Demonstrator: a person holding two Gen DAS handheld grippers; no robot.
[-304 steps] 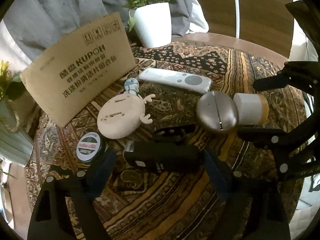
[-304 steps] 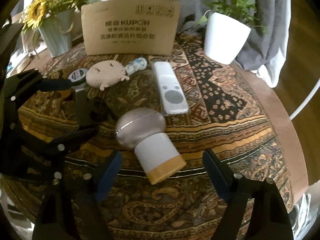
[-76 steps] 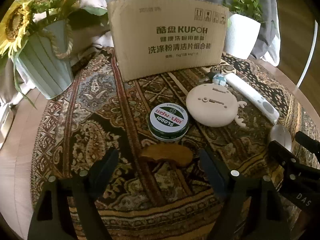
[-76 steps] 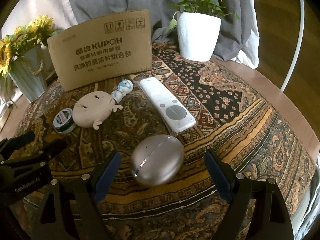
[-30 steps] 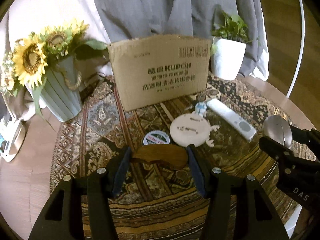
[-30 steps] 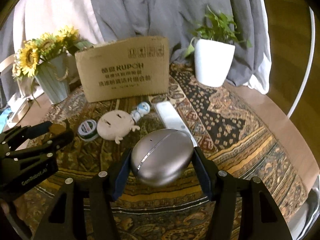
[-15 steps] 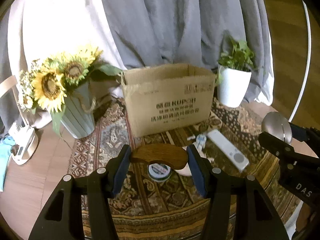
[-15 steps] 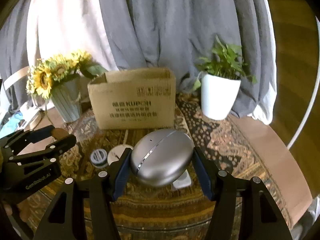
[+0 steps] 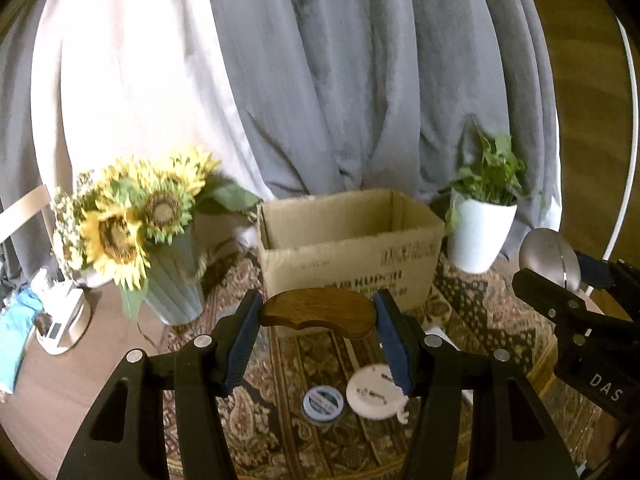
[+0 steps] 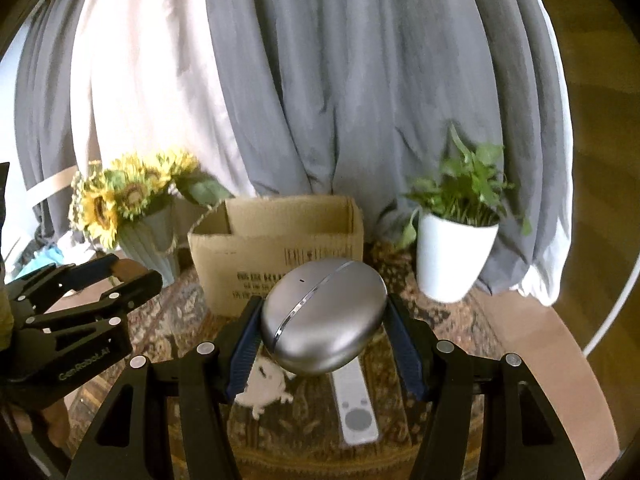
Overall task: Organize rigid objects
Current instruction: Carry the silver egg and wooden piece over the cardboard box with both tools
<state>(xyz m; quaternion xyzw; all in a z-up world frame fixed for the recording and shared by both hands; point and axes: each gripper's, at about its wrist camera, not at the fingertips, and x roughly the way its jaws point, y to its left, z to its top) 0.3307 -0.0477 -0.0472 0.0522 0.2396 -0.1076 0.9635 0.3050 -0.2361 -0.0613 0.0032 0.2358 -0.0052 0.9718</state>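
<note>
My left gripper [image 9: 318, 314] is shut on a brown wooden piece [image 9: 318, 312], held high above the table in front of the open cardboard box [image 9: 348, 240]. My right gripper [image 10: 325, 320] is shut on a silver egg-shaped case [image 10: 324, 316], also raised, with the box [image 10: 276, 248] behind it. The silver case also shows at the right of the left wrist view [image 9: 550, 260]. Below on the patterned cloth lie a green-labelled round tin [image 9: 322, 402], a cream round toy [image 9: 372, 392] and a white remote [image 10: 354, 408].
A vase of sunflowers [image 9: 136, 224] stands left of the box and a white potted plant [image 9: 480, 228] stands right of it. Grey and white curtains hang behind. The round table's edge [image 10: 532, 360] runs along the right, with wooden floor beyond.
Both grippers have risen higher with their objects. The box's open top has come into view, and the items on the table look smaller and lower.
</note>
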